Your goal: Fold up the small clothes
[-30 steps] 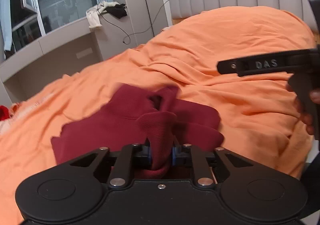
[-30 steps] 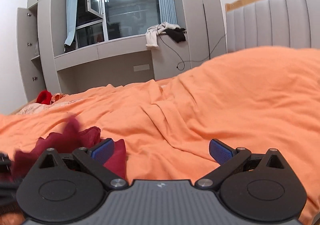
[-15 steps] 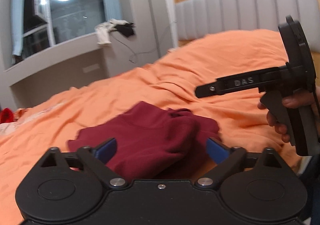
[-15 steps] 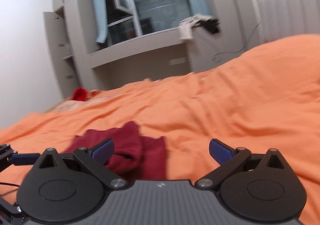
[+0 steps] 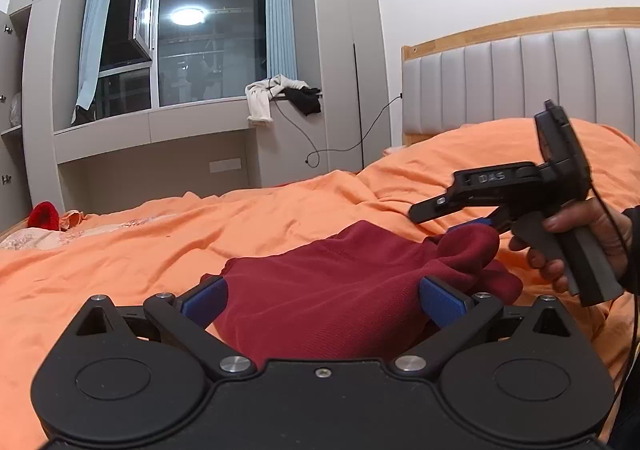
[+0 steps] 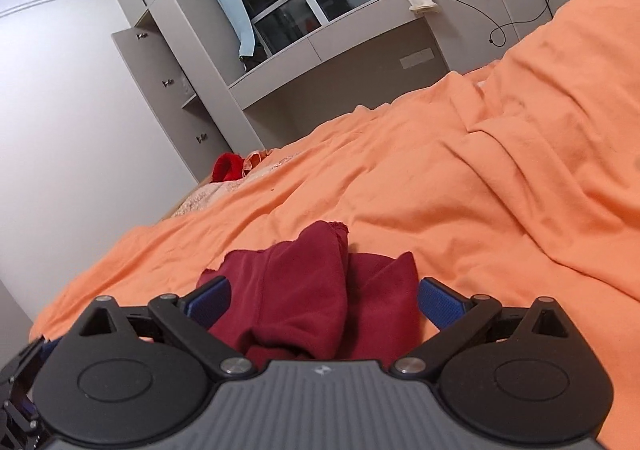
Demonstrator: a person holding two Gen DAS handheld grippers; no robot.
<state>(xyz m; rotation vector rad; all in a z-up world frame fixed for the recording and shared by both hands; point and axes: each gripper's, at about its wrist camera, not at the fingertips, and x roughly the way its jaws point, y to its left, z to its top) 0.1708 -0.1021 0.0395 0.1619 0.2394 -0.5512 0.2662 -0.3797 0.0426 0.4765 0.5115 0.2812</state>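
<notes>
A dark red garment [image 5: 344, 290] lies folded and bunched on the orange bedcover [image 5: 120, 246]. My left gripper [image 5: 322, 296] is open, its blue pads spread on either side of the garment's near edge. My right gripper [image 6: 324, 298] is open too, its pads on either side of the same garment [image 6: 304, 290] from the other side. In the left wrist view the right gripper's body [image 5: 520, 189] is held by a hand just right of the garment's raised lump.
The grey padded headboard [image 5: 520, 77] stands at the right. A window ledge [image 5: 180, 117] with white and black clothes [image 5: 280, 97] and a hanging cable runs behind the bed. A bright red item [image 6: 226, 165] lies at the bed's far corner.
My left gripper has let go of the red garment and opened wide. The garment has dropped onto the bed. My right gripper has swung over and come down at the garment.
</notes>
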